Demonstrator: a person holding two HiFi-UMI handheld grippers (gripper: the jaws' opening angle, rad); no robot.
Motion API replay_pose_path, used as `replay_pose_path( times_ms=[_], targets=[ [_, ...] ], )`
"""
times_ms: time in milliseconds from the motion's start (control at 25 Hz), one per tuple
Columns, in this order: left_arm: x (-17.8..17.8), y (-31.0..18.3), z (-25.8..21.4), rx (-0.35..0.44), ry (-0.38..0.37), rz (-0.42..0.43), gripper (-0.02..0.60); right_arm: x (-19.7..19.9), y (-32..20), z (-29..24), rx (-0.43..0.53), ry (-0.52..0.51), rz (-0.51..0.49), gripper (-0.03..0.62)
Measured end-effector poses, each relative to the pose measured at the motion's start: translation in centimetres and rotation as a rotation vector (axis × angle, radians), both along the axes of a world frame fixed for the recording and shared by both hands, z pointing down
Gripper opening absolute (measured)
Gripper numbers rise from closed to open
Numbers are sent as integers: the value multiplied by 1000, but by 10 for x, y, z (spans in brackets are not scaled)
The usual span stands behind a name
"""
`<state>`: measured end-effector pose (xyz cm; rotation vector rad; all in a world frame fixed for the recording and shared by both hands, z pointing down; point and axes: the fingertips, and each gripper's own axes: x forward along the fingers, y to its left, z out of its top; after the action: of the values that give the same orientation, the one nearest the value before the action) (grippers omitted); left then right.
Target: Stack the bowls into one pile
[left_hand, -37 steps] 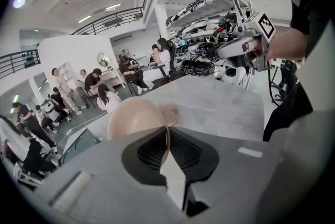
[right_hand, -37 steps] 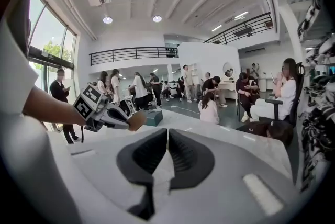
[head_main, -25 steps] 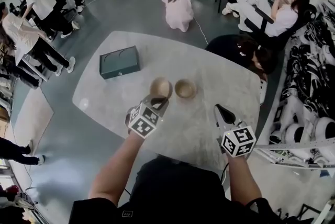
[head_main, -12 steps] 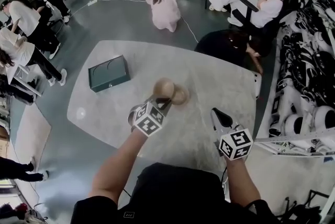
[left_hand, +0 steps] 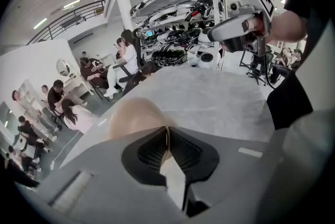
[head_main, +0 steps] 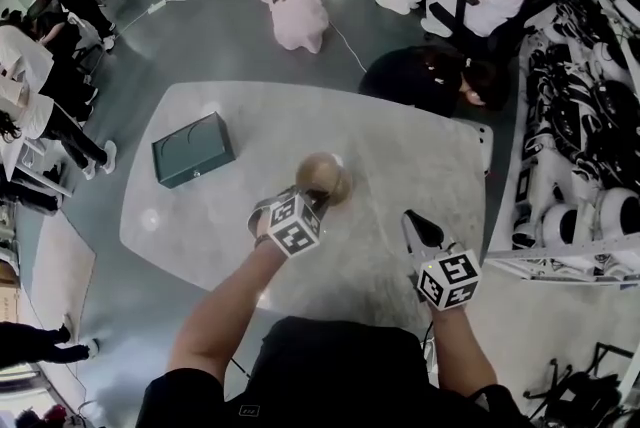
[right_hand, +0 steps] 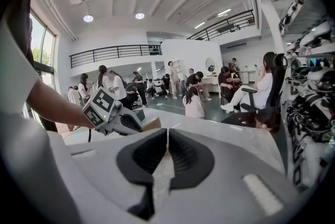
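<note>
Over the table (head_main: pixel 200 216) | left gripper (head_main: pixel 314 200) angled down, fingers (left_hand: pixel 149 152) pinching bowl (head_main: pixel 323 176) rim | right gripper (head_main: pixel 412 224) fingers (right_hand: pixel 141 157) clenched, empty

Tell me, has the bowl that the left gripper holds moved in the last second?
Yes. The bowl, pinched by the left gripper, has travelled right, away from the green box, and now hangs over the second bowl it stood beside.
</note>
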<state>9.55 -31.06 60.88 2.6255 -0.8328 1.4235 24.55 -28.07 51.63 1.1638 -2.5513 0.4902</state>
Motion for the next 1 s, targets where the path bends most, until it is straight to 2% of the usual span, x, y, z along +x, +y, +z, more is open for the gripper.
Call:
replay_pose_path(
  times_ms=[680,880,960,1000],
  targets=[
    [14,-9,64,-116,-160,176,23,22,-7,21,-43,16,52,14],
    [19,-3,70,-162,-167,182,28,28,-3,21,-39,14,55,14],
    [21,-1,68,-170,-151,174,136,30,-1,20,-34,14,55,14],
    [22,0,67,-171,-143,171,150,31,0,19,-32,12,54,14]
  ],
)
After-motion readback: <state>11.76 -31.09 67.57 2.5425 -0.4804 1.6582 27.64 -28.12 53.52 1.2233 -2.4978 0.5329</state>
